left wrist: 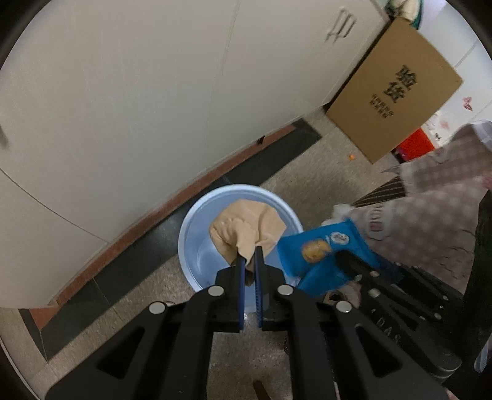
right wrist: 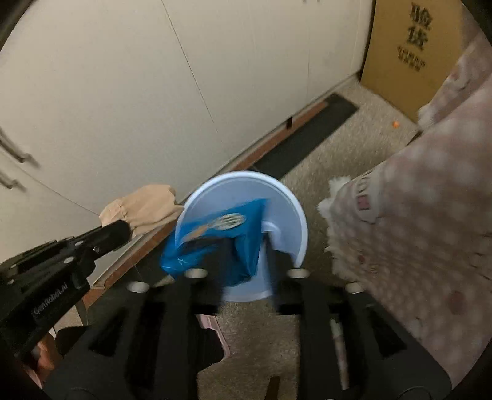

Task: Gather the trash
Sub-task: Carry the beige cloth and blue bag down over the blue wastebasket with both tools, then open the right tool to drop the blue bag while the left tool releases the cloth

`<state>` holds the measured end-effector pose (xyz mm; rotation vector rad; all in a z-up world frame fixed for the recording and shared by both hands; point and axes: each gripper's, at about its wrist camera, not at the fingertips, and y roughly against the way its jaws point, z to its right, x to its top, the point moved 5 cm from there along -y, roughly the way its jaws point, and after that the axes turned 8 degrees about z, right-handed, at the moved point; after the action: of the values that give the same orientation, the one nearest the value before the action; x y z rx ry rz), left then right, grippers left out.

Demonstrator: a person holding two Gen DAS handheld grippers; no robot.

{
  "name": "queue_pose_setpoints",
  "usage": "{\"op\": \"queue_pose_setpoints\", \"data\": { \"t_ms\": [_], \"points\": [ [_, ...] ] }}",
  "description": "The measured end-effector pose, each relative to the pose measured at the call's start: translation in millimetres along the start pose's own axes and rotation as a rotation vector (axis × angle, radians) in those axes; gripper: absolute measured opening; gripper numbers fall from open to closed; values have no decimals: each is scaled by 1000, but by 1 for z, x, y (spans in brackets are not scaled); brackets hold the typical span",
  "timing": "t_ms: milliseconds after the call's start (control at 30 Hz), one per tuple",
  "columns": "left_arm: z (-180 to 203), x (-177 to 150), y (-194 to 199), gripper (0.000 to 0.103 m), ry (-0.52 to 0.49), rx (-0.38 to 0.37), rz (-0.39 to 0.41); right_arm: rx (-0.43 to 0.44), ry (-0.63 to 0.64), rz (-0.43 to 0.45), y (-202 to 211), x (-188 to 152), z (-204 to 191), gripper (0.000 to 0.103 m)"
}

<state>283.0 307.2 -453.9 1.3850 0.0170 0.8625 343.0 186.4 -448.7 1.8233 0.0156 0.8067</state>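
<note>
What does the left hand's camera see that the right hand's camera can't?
Only the left wrist view shows something red beside the box and the left gripper pinching the tan cloth. Only the right wrist view shows the right gripper open around the blue wrapper. Both show the bin, cloth, wrapper, box and white cabinets.

Domestic interior, likely a bedroom. Evidence: cream wardrobe doors [left wrist: 129, 101] with metal handles [left wrist: 340, 26]; speckled stone floor [left wrist: 310, 172] with dark border; pink checked fleece bedding [right wrist: 424, 197]; printed cardboard box [left wrist: 396, 89] against the wall; pale blue plastic bin [right wrist: 286, 197] on the floor.
</note>
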Motion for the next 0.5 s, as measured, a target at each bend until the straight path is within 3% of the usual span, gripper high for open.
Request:
{"op": "queue_pose_setpoints", "data": {
  "t_ms": [200, 500],
  "points": [
    [-11, -13, -39, 5, 2, 7, -68, 4, -10, -45, -35, -10, -2, 55],
    [-5, -18, -57, 6, -9, -8, -109, -44, -55, -48, -27, -23, 11, 58]
  ]
}}
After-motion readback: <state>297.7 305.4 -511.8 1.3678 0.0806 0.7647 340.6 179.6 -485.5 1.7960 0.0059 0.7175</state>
